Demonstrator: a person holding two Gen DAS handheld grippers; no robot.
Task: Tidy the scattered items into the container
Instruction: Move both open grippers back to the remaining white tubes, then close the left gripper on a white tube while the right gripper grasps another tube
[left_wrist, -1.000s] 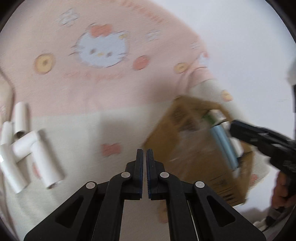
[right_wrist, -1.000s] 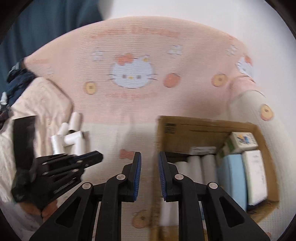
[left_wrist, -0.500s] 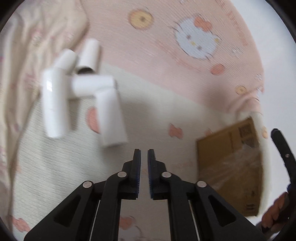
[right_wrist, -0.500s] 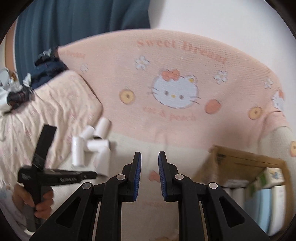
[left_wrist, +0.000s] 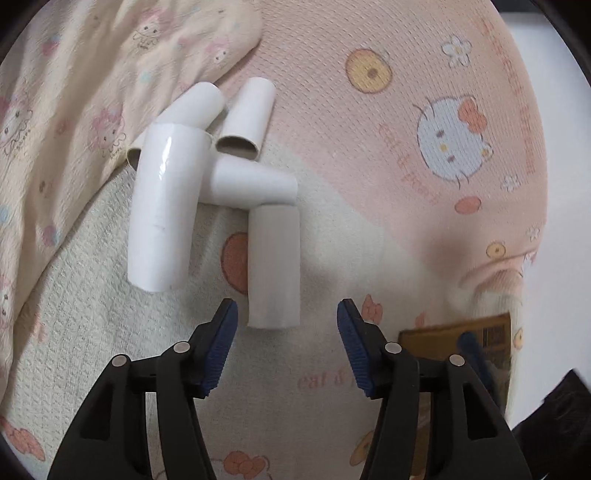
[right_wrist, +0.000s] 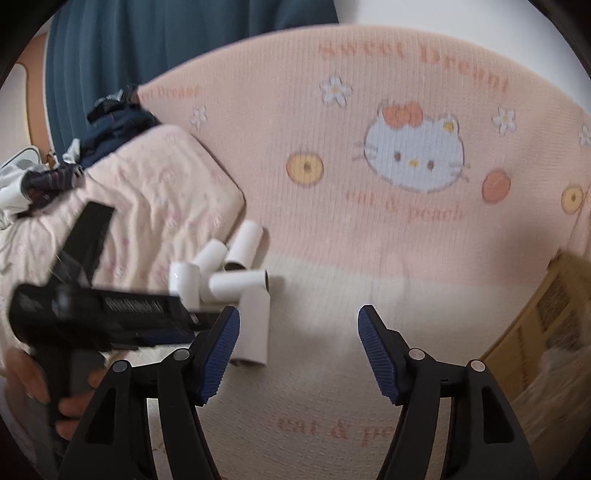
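Observation:
Several white cardboard tubes lie in a loose pile on the Hello Kitty blanket (left_wrist: 406, 221). The nearest tube (left_wrist: 274, 266) points toward my left gripper (left_wrist: 287, 314), which is open and empty with the tube's near end just ahead of its gap. A glossy tube (left_wrist: 164, 206) lies to its left. My right gripper (right_wrist: 298, 321) is open and empty; the same pile (right_wrist: 236, 284) sits up and to its left. The cardboard box (right_wrist: 546, 332) is at the right edge and also shows in the left wrist view (left_wrist: 458, 336).
A cream patterned pillow (left_wrist: 74, 92) borders the tubes on the left. The left gripper's black body and the hand holding it (right_wrist: 85, 325) fill the right wrist view's lower left. A blue curtain (right_wrist: 166, 48) and dark clothes (right_wrist: 114, 125) lie beyond the bed.
Both grippers have opened from nearly shut. The left gripper has moved up to the tube pile. The right gripper has swung left, away from the box, toward the tubes.

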